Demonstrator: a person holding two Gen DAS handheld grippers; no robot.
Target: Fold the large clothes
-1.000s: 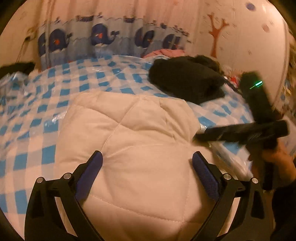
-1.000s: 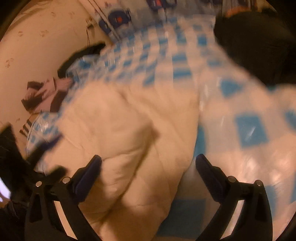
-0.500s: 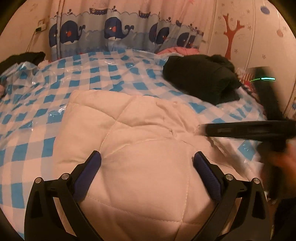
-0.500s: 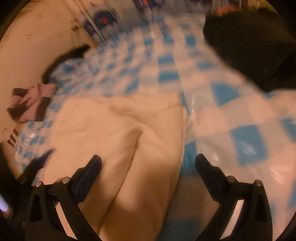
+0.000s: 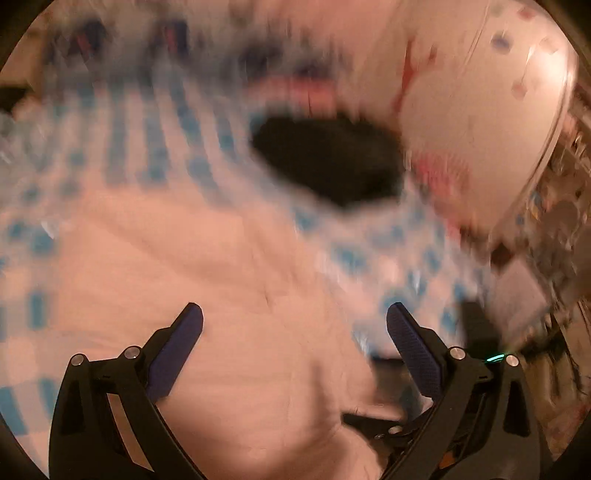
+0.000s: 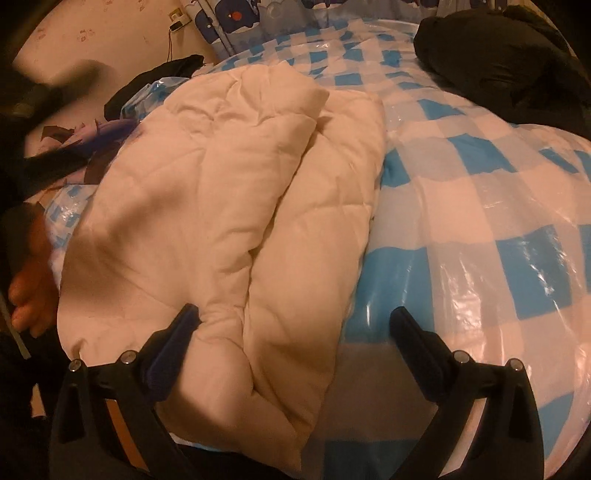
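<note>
A cream quilted garment (image 6: 229, 192) lies folded in thick layers on a bed covered with a blue-and-white checked plastic sheet (image 6: 480, 206). My right gripper (image 6: 291, 328) is open and empty, low over the garment's near right corner. Its left finger (image 6: 173, 343) touches the fabric. My left gripper (image 5: 295, 328) is open and empty above the same garment (image 5: 207, 280). The left wrist view is heavily blurred. The left gripper shows as a dark blur at the left edge of the right wrist view (image 6: 40, 122).
A black bundle of clothing (image 6: 498, 51) lies at the far right of the bed, also in the left wrist view (image 5: 328, 158). Dark and purple clothes (image 6: 110, 129) lie at the bed's left edge. A whale-print curtain (image 6: 236, 18) hangs behind.
The left gripper has swung quickly to the right, which blurs its view. The right gripper has dropped lower and closer to the garment's near edge. Both stay open.
</note>
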